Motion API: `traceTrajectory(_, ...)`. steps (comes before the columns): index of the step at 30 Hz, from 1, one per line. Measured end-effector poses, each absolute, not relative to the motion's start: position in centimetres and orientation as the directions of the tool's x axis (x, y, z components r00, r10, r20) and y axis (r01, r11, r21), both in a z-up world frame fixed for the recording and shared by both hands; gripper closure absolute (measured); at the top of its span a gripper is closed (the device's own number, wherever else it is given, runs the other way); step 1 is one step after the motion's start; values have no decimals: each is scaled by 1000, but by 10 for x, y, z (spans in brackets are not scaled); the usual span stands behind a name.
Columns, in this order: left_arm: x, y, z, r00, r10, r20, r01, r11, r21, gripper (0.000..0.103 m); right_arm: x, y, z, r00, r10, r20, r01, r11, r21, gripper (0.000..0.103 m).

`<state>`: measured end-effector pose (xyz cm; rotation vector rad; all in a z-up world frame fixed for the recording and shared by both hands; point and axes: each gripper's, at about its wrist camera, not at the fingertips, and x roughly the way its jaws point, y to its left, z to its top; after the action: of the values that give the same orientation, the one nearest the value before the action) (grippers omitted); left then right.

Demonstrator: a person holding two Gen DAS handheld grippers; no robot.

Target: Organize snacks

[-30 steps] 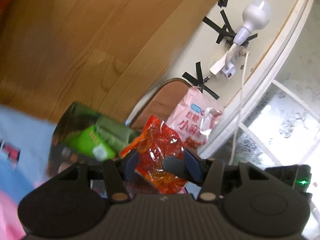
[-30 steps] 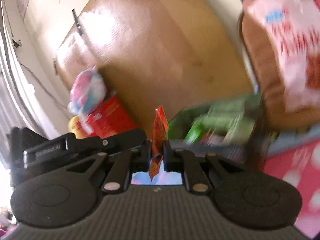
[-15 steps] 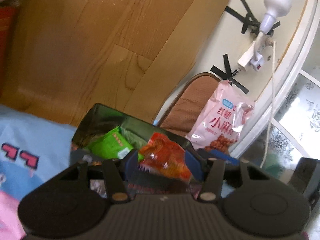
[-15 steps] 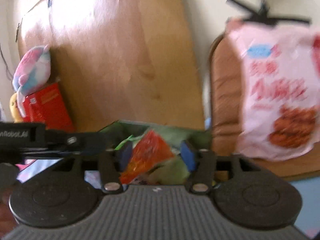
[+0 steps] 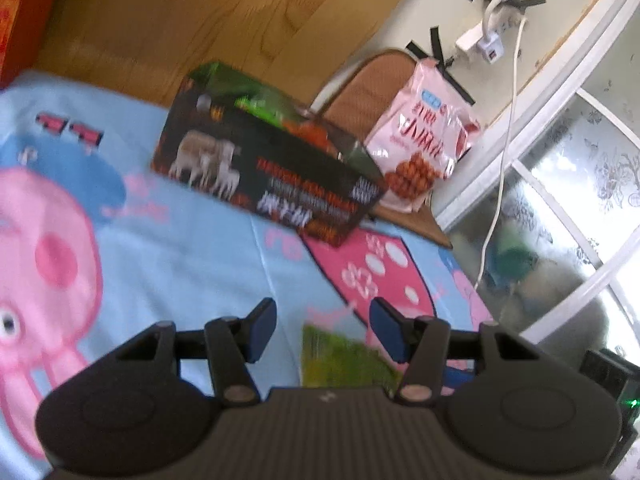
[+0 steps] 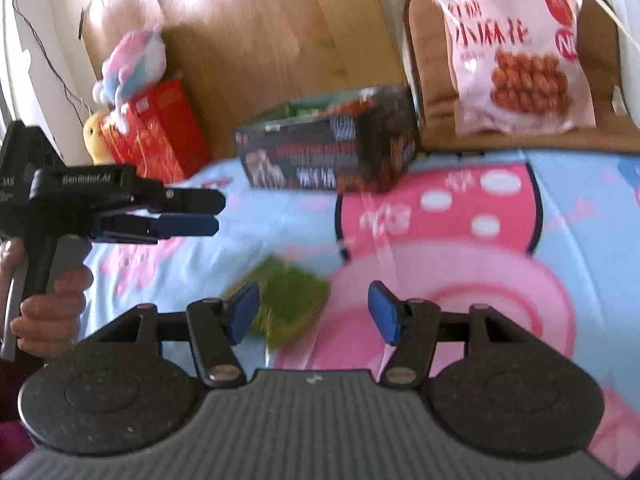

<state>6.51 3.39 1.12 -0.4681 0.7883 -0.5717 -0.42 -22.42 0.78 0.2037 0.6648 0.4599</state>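
Both grippers parted, holding nothing. Green packet (image 6: 286, 304) lies flat on the cartoon sheet (image 6: 520, 248), just ahead of the right gripper (image 6: 314, 312), toward its left finger; it sits low between the left gripper (image 5: 322, 330) fingers too. Long axis unclear through blur. Snack box (image 6: 332, 152) farther back; pink bag (image 6: 516, 48) beyond.

I see the box (image 6: 332, 148) on the blanket (image 6: 480, 240), snacks inside it. Behind the box to its right, a bag (image 6: 516, 52) leans on a cushion (image 6: 432, 92). A packet (image 6: 288, 300) lies in front of the box.
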Motion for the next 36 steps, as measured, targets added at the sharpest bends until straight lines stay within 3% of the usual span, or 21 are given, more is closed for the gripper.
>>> traceTrajectory(4,59,36,3,569,-620,-540,284,764,-579,50,-5,-203,0,693,454,-560,-360,891,277,42)
traceTrajectory(6,55,42,2,595,-593,-542,275,784,-557,50,-3,-189,1,694,442,-569,-384,895,227,51)
traceTrajectory(13,52,75,-8,650,-547,-527,195,791,-580,50,8,-155,3,707,449,-546,-432,886,168,70)
traceTrajectory(18,53,84,-13,660,-569,-490,200,762,-616,48,2,-142,4,741,437,-509,-449,887,107,76)
traceTrajectory(22,54,83,-13,656,-587,-475,214,748,-628,44,21,-171,0,678,520,-519,-368,852,373,78)
traceTrajectory(26,54,85,-15,628,-641,-441,237,698,-676,44,40,-210,-14,627,631,-457,-242,716,655,80)
traceTrajectory(30,54,87,-14,603,-700,-383,264,628,-732,37,44,-223,-18,606,704,-370,-226,599,768,81)
traceTrajectory(36,54,89,-15,584,-741,-332,284,569,-771,41,48,-217,-19,567,769,-295,-248,500,830,83)
